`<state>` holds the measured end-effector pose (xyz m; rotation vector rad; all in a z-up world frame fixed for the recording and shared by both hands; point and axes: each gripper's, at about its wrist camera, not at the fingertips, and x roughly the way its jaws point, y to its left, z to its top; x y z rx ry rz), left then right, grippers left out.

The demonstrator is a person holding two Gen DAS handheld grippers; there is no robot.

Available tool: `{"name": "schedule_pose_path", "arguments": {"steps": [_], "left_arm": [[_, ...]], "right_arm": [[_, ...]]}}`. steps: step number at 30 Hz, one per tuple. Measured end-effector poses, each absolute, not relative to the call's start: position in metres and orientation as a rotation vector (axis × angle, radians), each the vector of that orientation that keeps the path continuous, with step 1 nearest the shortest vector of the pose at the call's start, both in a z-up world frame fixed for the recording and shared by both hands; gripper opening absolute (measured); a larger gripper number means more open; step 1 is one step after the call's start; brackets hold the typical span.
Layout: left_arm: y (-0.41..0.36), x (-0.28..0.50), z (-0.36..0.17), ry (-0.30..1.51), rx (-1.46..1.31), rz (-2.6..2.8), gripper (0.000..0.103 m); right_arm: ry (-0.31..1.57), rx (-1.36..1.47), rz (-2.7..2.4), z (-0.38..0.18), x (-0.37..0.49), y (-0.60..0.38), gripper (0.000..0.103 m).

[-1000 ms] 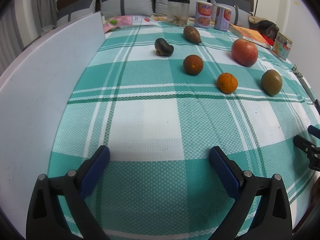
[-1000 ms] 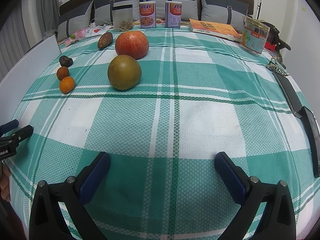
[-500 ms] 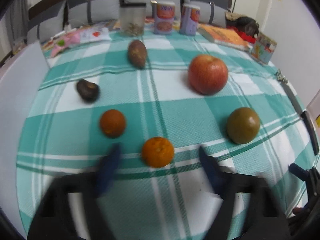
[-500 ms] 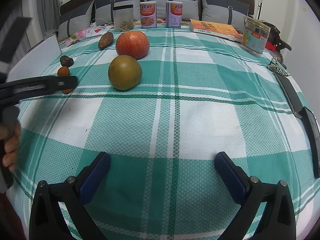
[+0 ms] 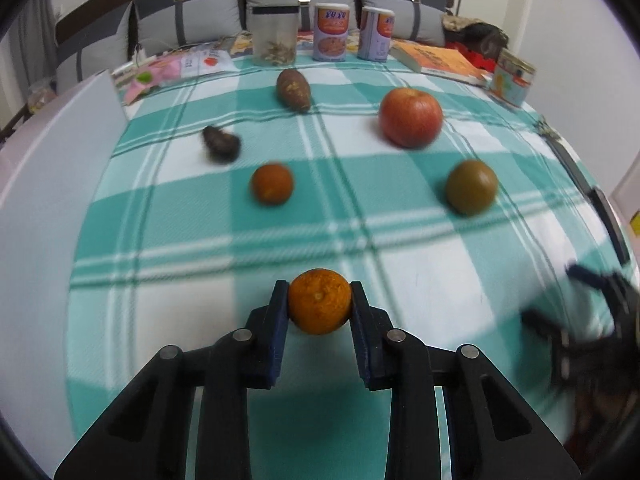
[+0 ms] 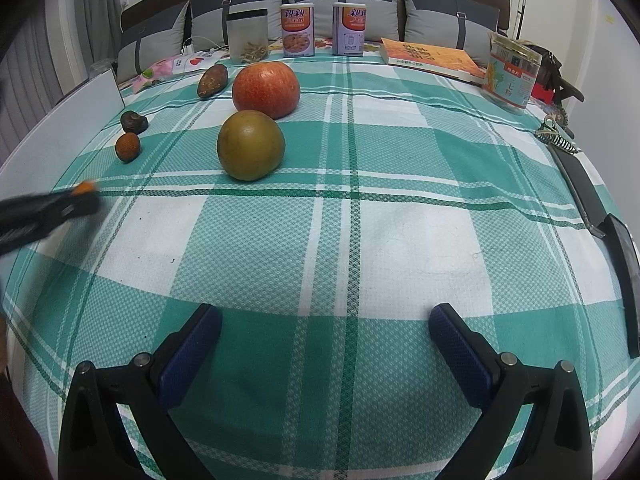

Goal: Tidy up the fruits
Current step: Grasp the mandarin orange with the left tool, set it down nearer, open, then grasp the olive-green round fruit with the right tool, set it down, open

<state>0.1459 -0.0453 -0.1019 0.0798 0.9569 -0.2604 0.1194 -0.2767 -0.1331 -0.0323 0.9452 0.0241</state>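
Left tongs [image 5: 319,300] have just closed, pinching bright orange [image 5: 319,301].

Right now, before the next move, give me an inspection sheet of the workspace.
Surface: teal and white checked cloth.
Job's things: bright orange clamped in left gripper; darker orange, green-brown round fruit, red apple, two dark brown pieces on the cloth, kind unclear.
Clutter: two cans, clear jar, book, labelled tub, hair clip.
Grippers: left gripper has just closed on the bright orange; right gripper open, nothing between the jaws.
Cables: white cable at far edge.
Surroundings: grey cushions, white board.
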Motion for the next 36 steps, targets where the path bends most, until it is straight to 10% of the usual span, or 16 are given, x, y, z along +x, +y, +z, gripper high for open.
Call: {"name": "schedule_pose_path", "arguments": {"steps": [8, 12, 36], "left_arm": [[-0.006, 0.108, -0.120, 0.954, 0.068, -0.198, 0.036], [-0.004, 0.107, -0.125, 0.926, 0.079, -0.136, 0.091], [0.003, 0.105, -0.134, 0.910, 0.057, -0.124, 0.099]], "right_arm": [[0.945, -0.033, 0.025, -0.133, 0.119, -0.277, 0.103], [0.945, -0.032, 0.026, -0.133, 0.119, -0.276, 0.103], [0.943, -0.029, 0.030, -0.133, 0.120, -0.275, 0.103]]}}
